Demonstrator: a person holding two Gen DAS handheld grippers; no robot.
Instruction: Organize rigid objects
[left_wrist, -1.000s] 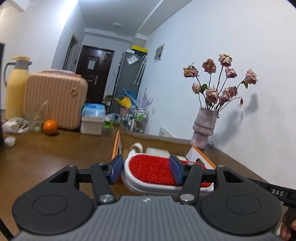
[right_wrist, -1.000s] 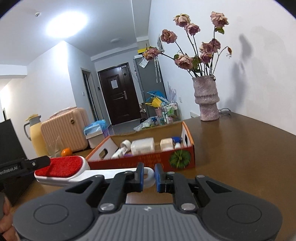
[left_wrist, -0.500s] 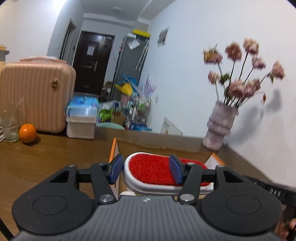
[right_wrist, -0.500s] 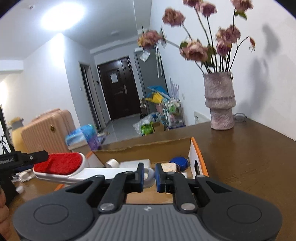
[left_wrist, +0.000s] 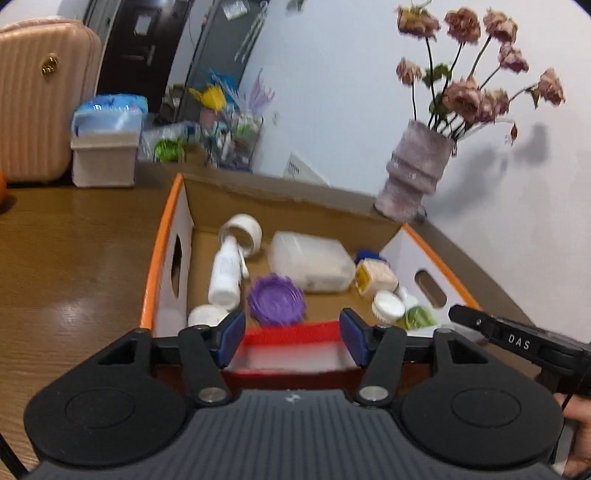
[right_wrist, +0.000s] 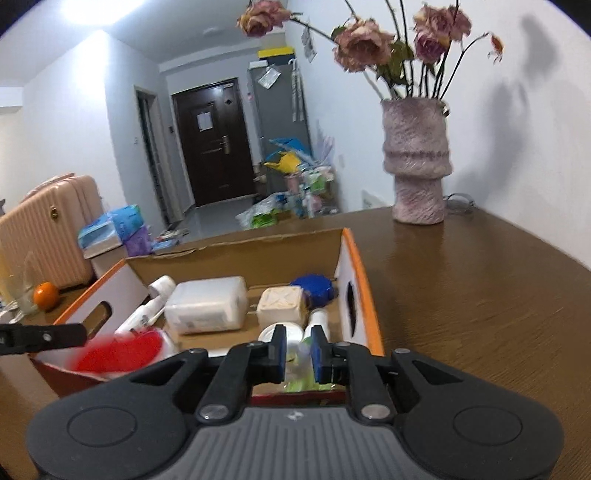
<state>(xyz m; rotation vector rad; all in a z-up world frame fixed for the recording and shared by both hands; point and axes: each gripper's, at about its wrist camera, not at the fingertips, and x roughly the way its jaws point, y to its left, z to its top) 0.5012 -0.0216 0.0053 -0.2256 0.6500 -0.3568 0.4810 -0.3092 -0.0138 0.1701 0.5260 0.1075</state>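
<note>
Left gripper (left_wrist: 291, 341) clamps the red brush (left_wrist: 291, 338) over the near edge of the box (left_wrist: 162, 240). Right gripper (right_wrist: 297, 349) looks nearly closed, can't tell if it's holding the handle. Risk imo: brush dropped at an angle lands on the purple lid (left_wrist: 276, 299) & sits crooked.

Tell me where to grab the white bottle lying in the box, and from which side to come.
Grip the white bottle across the middle of its round body, coming down from above. It lies on its side along the cardboard box's left wall, cap end toward the white tape roll, so only the top is likely free; close across its narrow width.
</note>
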